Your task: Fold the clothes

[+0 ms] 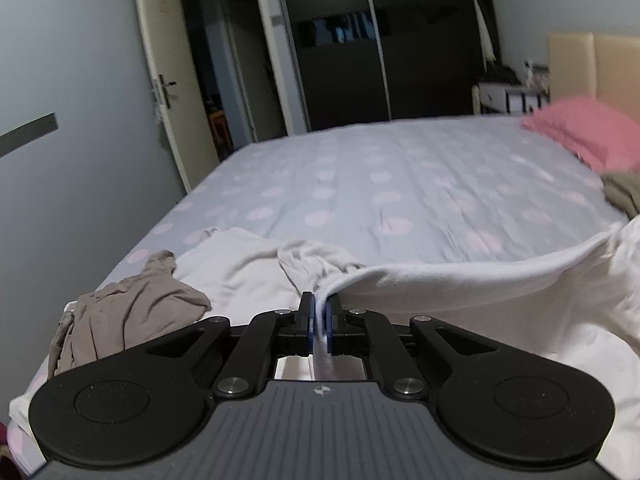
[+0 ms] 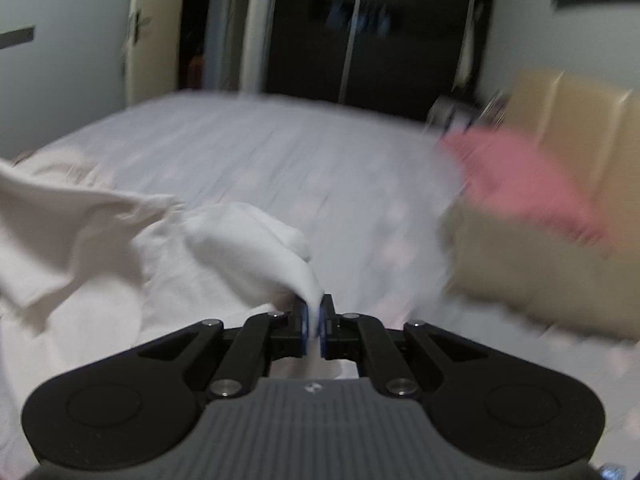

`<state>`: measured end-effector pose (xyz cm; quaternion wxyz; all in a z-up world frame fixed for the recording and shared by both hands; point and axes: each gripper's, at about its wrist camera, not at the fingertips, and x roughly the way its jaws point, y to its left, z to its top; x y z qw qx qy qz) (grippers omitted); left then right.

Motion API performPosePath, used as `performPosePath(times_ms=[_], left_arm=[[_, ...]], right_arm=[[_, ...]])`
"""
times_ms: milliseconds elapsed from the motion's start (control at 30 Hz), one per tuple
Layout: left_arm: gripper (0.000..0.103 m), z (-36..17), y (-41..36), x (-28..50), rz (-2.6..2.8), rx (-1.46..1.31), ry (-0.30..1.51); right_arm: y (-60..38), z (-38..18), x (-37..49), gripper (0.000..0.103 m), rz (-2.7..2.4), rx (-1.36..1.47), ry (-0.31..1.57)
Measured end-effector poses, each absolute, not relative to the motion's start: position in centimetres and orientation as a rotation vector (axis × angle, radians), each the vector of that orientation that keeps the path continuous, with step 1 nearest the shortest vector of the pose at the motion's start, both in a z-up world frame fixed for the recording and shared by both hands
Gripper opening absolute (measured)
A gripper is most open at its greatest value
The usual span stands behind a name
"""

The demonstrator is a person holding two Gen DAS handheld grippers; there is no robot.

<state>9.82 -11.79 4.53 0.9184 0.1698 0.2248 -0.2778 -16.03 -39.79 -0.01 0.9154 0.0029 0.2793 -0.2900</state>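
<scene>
A white garment [image 1: 480,288] is stretched above the bed, and my left gripper [image 1: 320,300] is shut on one edge of it, the cloth running off to the right. In the right wrist view the same white garment [image 2: 248,248] bunches toward my right gripper [image 2: 314,304], which is shut on another part of it. That view is blurred by motion. A cream garment [image 1: 240,264] lies flat on the bed just ahead of the left gripper, and a crumpled tan garment [image 1: 136,304] rests to its left.
The bed [image 1: 400,184] has a pale grey sheet with pink dots. A pink pillow [image 1: 588,132] and an olive cloth [image 1: 624,192] lie at the far right by a beige headboard [image 2: 572,108]. Behind stand a dark wardrobe [image 1: 380,48] and an open door [image 1: 168,92].
</scene>
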Motion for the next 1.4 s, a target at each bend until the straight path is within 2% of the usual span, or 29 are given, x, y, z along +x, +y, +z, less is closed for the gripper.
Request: performPosePath(times_ms=[300, 433, 633, 800, 933, 1167, 1400], left_arm=[[0.004, 9.0, -9.6, 9.5, -0.564, 0.195, 0.32], [0.004, 11.1, -9.5, 8.4, -0.569, 0.173, 0.222], [0.003, 17.4, -7.3, 4.9, -0.662, 0.064, 0.085], [0.003, 17.7, -7.7, 1.0, -0.901, 0.172, 0.184], [0.003, 15.4, -8.7, -2.2, -1.049, 0.282, 0.304], [0.003, 10.7, -10.4, -6.0, -1.291, 0.436, 0.621], [0.005, 6.9, -12.1, -7.4, -1.439, 0.559, 0.82]], right_arm=[[-43.6, 8.5, -16.6, 0.006, -0.735, -0.005, 0.367], [-44.0, 10.9, -15.3, 0.006, -0.742, -0.088, 0.358], [-45.8, 14.9, -14.6, 0.006, -0.783, -0.091, 0.277], [-48.2, 14.6, -15.7, 0.006, -0.861, -0.051, 0.32], [-50.0, 10.5, -17.9, 0.006, -0.934, 0.024, 0.421], [-51.6, 3.2, -21.3, 0.006, -0.977, 0.075, 0.645], [-52.9, -2.0, -23.4, 0.008, -0.924, 0.161, 0.873]])
